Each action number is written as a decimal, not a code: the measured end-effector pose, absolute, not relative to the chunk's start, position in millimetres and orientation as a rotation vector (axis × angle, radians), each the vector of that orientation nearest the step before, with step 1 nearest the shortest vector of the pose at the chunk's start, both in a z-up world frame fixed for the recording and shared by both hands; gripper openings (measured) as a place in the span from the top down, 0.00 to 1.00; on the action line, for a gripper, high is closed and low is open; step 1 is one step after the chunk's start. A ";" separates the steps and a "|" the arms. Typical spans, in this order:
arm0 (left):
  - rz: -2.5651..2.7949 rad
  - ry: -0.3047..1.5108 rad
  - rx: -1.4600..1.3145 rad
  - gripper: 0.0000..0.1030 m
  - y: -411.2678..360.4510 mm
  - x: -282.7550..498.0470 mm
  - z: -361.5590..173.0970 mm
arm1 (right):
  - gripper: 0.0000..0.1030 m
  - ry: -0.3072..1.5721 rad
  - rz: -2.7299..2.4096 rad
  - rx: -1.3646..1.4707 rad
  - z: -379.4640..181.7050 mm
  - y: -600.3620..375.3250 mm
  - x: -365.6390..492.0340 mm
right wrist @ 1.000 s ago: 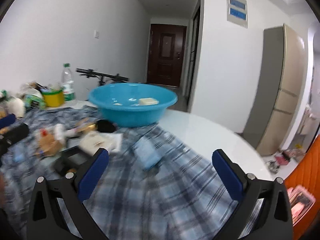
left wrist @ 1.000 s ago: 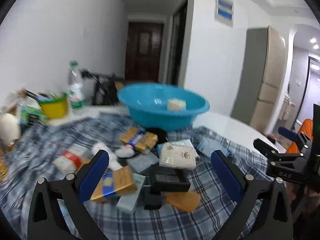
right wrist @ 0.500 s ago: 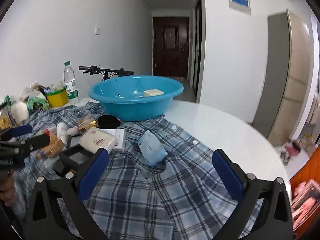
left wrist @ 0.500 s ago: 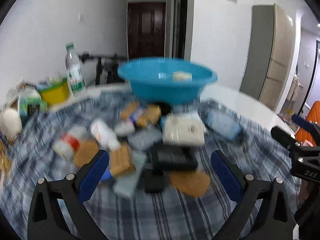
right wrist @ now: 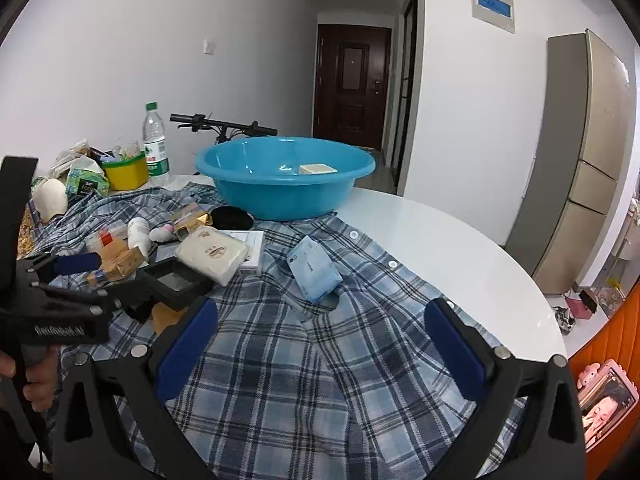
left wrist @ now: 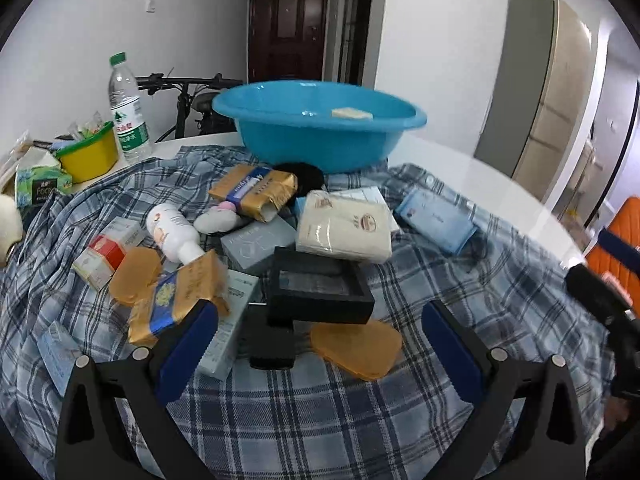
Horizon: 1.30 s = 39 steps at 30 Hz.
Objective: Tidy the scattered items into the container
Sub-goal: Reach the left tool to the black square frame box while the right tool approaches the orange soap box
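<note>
Left wrist view: the left gripper [left wrist: 320, 344] is hovering over the pile on the plaid shirt [left wrist: 320, 420], jaws spread wide and gripping nothing. Bare plaid cloth is lying between the jaws nearest the camera. Just ahead, between the jaws, an orange pad [left wrist: 356, 346] is lying flat, its far edge tucked under a black tray [left wrist: 318, 286]. A gold-and-blue packet [left wrist: 176, 300] is sitting just beyond the left pad, overlapping a grey box [left wrist: 226, 328]. Farther on, a cream tissue pack [left wrist: 346, 226] is resting on the tray's far edge, with a white bottle [left wrist: 172, 232] lying on its side to the left and a pale blue pack [left wrist: 436, 220] alone to the right. Beyond them all, the blue basin [left wrist: 320, 132] is standing at the shirt's far edge, holding one cream block [left wrist: 352, 113].

Right wrist view: the right gripper [right wrist: 320, 344] is also gaping wide and carrying nothing, over open plaid. Ahead between its jaws only the pale blue pack [right wrist: 314, 268] is lying, apart from the rest. Right of the jaws, the shirt's button edge is giving way to bare white table [right wrist: 460, 248], which is curving off at its rim. Left of the jaws, the left gripper [right wrist: 76, 264], held in a hand [right wrist: 38, 376], is reaching over the clutter. The basin [right wrist: 284, 184] is standing ahead and slightly left, its near side overlapping the shirt.
</note>
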<state>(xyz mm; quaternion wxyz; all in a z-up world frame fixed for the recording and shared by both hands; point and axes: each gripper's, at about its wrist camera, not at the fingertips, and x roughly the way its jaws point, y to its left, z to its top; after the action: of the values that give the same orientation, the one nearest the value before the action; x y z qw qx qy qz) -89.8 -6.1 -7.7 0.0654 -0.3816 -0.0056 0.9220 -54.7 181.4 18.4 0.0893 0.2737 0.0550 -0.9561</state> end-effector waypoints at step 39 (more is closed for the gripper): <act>2.845 -0.109 -1.027 0.30 -26.0 -73.6 12.4 | 0.00 0.141 -2.804 0.907 10.6 189.1 -71.9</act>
<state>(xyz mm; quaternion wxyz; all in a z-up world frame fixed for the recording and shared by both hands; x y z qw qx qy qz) -73.6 -26.0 12.4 0.0573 -0.3389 -0.0360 0.9384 -71.9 189.1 10.6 0.0955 0.3061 0.0477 -0.9460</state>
